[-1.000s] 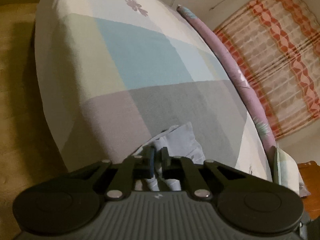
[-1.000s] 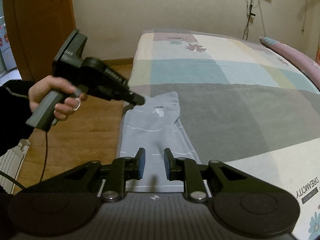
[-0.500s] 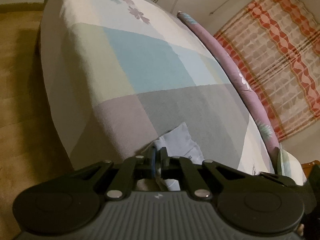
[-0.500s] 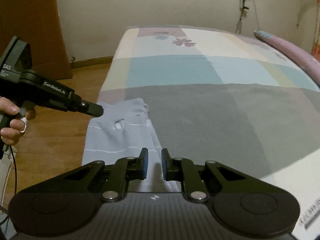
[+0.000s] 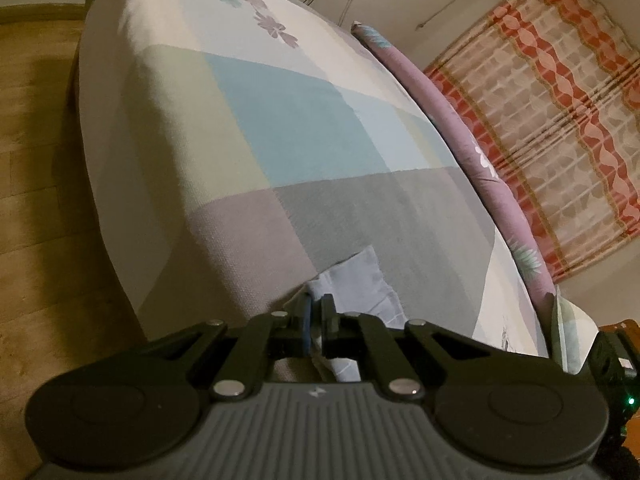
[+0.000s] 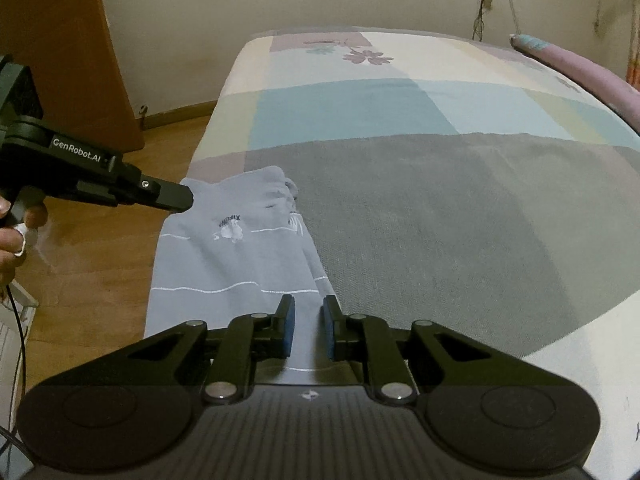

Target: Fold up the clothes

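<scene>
A light grey-blue garment (image 6: 240, 264) with thin white stripes and a small chest print lies along the left edge of the bed (image 6: 440, 220), one side folded in. My left gripper (image 5: 316, 316) is shut on its far corner; the garment (image 5: 360, 280) bunches just beyond the fingers. In the right wrist view that left gripper (image 6: 182, 200) comes in from the left, held by a hand (image 6: 16, 224). My right gripper (image 6: 309, 312) hovers low over the near hem, jaws narrowly open, flat cloth showing in the gap.
The bed (image 5: 280, 140) has a patchwork cover of grey, blue, yellow and floral squares. A long purple bolster (image 5: 440, 120) runs along its far side, below a red patterned curtain (image 5: 560, 100). Wooden floor (image 6: 100, 280) and a brown door (image 6: 60, 40) are to the left.
My right gripper's jaws have narrowed and it has come closer to the near hem. The left gripper stays shut on the far corner and has dropped lower, level with the bed's edge.
</scene>
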A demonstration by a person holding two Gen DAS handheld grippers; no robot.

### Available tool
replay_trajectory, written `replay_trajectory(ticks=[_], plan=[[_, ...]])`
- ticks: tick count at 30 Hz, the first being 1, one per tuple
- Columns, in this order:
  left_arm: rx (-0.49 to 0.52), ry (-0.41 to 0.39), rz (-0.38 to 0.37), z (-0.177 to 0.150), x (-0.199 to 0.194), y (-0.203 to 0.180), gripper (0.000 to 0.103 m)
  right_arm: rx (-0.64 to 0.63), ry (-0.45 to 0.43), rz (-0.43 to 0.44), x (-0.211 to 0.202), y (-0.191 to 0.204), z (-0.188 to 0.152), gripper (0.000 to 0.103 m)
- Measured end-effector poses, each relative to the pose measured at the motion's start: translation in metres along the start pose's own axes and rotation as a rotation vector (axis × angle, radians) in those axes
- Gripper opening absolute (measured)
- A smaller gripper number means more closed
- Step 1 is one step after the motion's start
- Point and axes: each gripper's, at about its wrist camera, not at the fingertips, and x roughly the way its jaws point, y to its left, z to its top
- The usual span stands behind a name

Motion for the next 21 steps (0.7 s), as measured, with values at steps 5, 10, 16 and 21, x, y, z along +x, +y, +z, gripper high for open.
replay_trajectory(ticks=[5,10,16,21], plan=[[0.006,-0.003,0.000,0.001,-0.002,-0.002,0.003,0.011,-0.012,-0.026,-0.002,0.000,-0.001,0.002],[0.008,-0.008,-0.011,0.000,-0.002,-0.004,0.003,-0.002,-0.039,-0.074,-0.007,-0.001,0.004,0.001],[0.018,0.006,-0.003,0.000,0.008,-0.003,0.003,0.017,-0.032,-0.104,-0.005,-0.009,0.005,0.001],[0.044,-0.004,0.022,0.002,0.001,-0.003,0.004,0.032,-0.048,-0.105,-0.018,-0.004,0.003,0.013]])
